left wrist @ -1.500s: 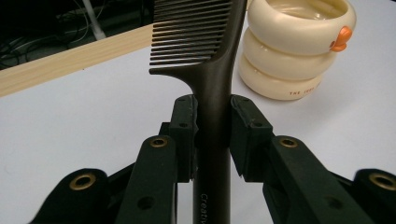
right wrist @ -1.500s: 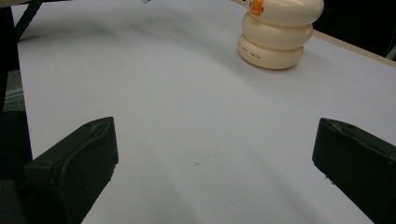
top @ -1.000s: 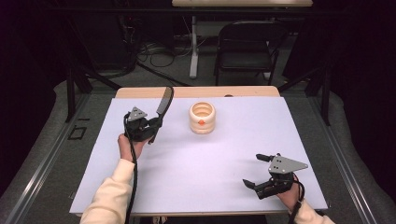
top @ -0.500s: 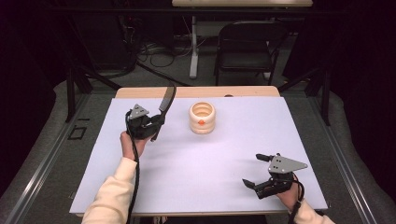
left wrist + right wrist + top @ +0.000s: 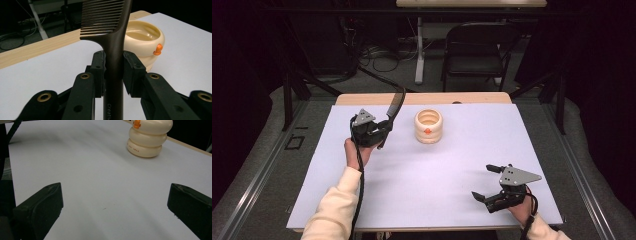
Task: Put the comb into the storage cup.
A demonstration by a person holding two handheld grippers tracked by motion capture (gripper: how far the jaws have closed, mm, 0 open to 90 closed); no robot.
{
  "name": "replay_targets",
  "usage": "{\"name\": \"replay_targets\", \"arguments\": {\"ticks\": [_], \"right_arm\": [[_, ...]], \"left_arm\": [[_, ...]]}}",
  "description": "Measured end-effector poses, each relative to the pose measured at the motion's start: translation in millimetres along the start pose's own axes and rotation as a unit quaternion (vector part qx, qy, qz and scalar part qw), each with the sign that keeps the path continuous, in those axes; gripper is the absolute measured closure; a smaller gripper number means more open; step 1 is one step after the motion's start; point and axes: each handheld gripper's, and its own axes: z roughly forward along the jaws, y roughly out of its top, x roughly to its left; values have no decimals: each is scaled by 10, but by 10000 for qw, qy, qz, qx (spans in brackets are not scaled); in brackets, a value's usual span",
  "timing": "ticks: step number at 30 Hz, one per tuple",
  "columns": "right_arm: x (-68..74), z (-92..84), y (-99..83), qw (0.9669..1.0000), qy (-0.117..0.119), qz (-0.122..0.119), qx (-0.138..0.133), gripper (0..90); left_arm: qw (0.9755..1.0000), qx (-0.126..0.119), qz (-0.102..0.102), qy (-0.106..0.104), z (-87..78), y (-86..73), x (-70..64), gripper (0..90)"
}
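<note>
My left gripper [image 5: 384, 131] is shut on the handle of a dark brown comb [image 5: 395, 106], held above the left half of the white table sheet [image 5: 452, 165]. In the left gripper view both pads press the comb's handle [image 5: 113, 62], and its teeth rise toward the top. A cream ribbed cup [image 5: 428, 126] with a small orange mark stands just right of the comb, and its rim [image 5: 145, 32] shows behind the comb. My right gripper [image 5: 484, 182] rests open near the front right of the sheet, nothing between its jaws. Far ahead of it stands the cup [image 5: 147, 138].
A strip of bare wooden tabletop [image 5: 472, 97] runs along the far edge of the sheet. Beyond the table stand a black folding chair [image 5: 474, 47] and a white desk leg [image 5: 419, 50] amid floor cables. Dark floor surrounds the table.
The left hand with the comb has crept slightly up and toward the cup. The right gripper has kept still.
</note>
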Motion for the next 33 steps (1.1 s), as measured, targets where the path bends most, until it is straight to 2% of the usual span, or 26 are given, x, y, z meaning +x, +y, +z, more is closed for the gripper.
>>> {"name": "replay_targets", "arguments": {"ticks": [10,15,27,33], "right_arm": [[2,7,0,10000,4,-10,18,0],[1,8,1,10000,7,-4,21,0],[2,0,-1,10000,7,-13,14,0],[2,1,-2,10000,6,-3,16,0]], "left_arm": [[9999,-55,34,-102,82,66,-69,722],[9999,-101,37,-99,110,108,-64,722],[9996,-213,103,-149,158,229,-144,722],[9995,-239,98,-162,179,242,-153,722]]}}
